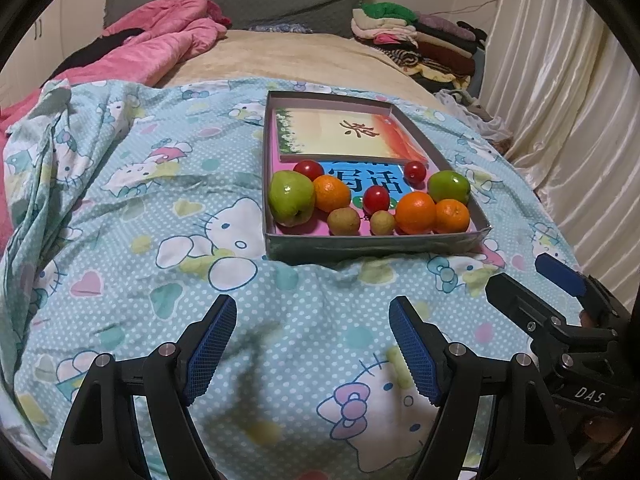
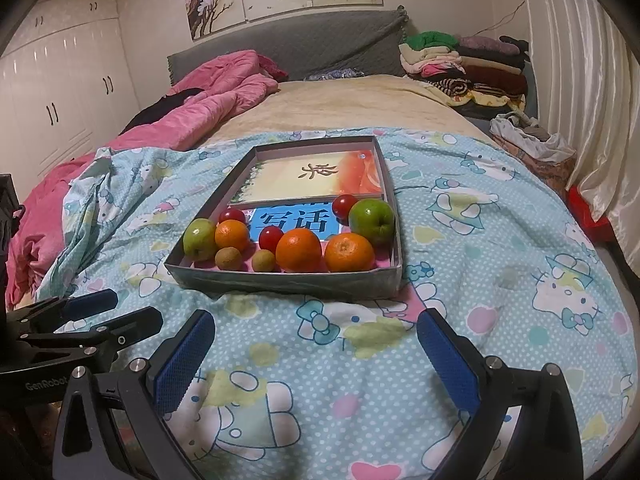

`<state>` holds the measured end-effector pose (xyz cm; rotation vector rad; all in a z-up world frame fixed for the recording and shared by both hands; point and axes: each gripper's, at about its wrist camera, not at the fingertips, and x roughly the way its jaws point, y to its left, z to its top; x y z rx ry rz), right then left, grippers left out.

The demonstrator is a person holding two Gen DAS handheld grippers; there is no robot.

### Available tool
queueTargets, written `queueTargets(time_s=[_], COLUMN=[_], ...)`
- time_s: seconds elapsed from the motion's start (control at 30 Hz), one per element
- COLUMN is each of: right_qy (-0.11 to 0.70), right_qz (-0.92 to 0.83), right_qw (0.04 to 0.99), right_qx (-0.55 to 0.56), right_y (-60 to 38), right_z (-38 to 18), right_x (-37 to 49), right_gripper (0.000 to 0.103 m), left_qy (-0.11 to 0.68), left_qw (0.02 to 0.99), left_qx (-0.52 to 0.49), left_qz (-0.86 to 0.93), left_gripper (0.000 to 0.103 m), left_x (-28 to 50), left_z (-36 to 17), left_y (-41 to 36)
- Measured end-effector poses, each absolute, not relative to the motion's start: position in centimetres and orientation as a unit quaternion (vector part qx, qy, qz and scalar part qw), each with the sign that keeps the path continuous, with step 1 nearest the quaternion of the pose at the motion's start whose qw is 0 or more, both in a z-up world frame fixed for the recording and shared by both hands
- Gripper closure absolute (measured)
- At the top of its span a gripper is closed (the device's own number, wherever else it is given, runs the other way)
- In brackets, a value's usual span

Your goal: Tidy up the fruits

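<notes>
A shallow grey box lies on the bed with fruit along its near end: two green apples, three oranges, three red cherry tomatoes and two small brown fruits. My left gripper is open and empty, low over the quilt in front of the box. My right gripper is open and empty, also short of the box. Each gripper shows at the edge of the other's view.
The box also holds a picture book and a blue card. The box rests on a blue cartoon-cat quilt. A pink blanket lies far left, folded clothes far right, curtains on the right.
</notes>
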<state>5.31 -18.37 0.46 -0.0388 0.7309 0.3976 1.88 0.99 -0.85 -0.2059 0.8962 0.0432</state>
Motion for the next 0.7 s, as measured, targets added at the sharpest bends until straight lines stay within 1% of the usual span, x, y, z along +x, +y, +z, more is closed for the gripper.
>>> queueTargets(time_s=[0.5, 0.7], right_qy=[0.359, 0.363], right_qz=[0.189, 0.179], right_qw=[0.914, 0.914], right_qx=[-0.014, -0.007], right_y=[-18.55, -18.93], right_z=[0.27, 0.05], right_x=[5.51, 6.01], right_gripper=[0.001, 0.001], left_qy=[0.430, 0.404], left_qw=[0.896, 0.908], left_qx=[-0.107, -0.097], left_qz=[0.016, 0.059], left_gripper=[0.023, 0.023], left_x=[1.82, 1.66], left_z=[-0.73, -0.03], left_y=[1.01, 1.70])
